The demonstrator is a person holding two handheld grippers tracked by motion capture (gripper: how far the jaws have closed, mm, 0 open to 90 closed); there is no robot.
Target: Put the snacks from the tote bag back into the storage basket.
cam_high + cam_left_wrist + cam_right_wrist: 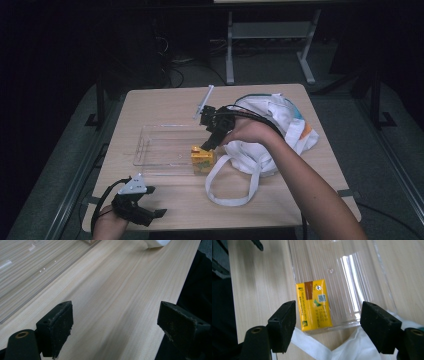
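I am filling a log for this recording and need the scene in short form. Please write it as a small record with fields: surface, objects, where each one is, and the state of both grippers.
surface: light wooden table
container: clear plastic tray, lying flat on the table
carton: yellow carton, inside the tray at the corner nearest the bag
bag: white cloth bag, right of the tray, its strap looped toward the near edge
left gripper: open, low at the near left table edge, nothing between the jaws
right gripper: open, above the carton, jaws apart on either side
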